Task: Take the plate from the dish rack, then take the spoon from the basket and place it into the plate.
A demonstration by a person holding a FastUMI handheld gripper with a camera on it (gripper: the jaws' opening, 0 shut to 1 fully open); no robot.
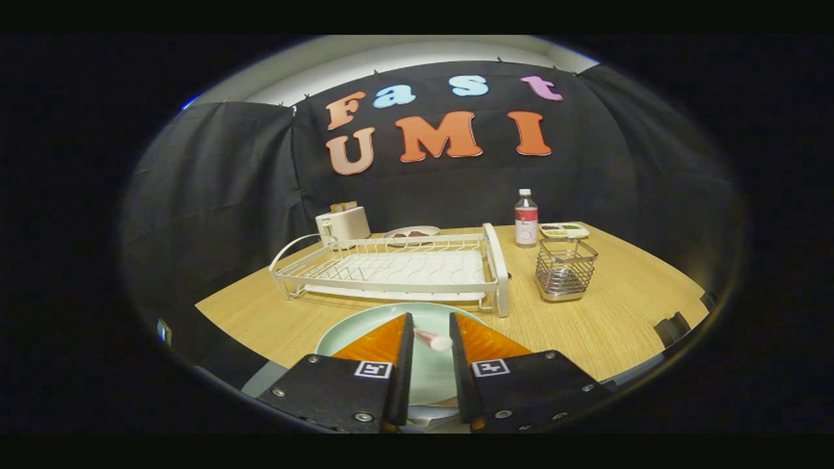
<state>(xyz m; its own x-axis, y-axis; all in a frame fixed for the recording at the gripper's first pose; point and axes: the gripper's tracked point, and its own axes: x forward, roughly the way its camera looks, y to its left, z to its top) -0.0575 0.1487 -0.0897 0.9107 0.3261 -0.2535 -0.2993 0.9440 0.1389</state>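
Observation:
A pale green plate [365, 329] lies flat on the wooden table, just in front of the white dish rack [391, 267] and under my fingertips. My gripper [432, 335] hovers low over the plate with its fingers close together. A short pink spoon with a white end [434, 339] spans the narrow gap between the two fingertips, and both pads touch it. The rest of the spoon is hidden. The wire basket [565, 268] stands beyond the fingers, to the right of the rack, and looks empty.
A white toaster [343, 223] and a dish of food [412, 232] stand behind the rack. A bottle [526, 219] and a small divided tray [564, 230] are behind the basket. Bare table lies right of the plate.

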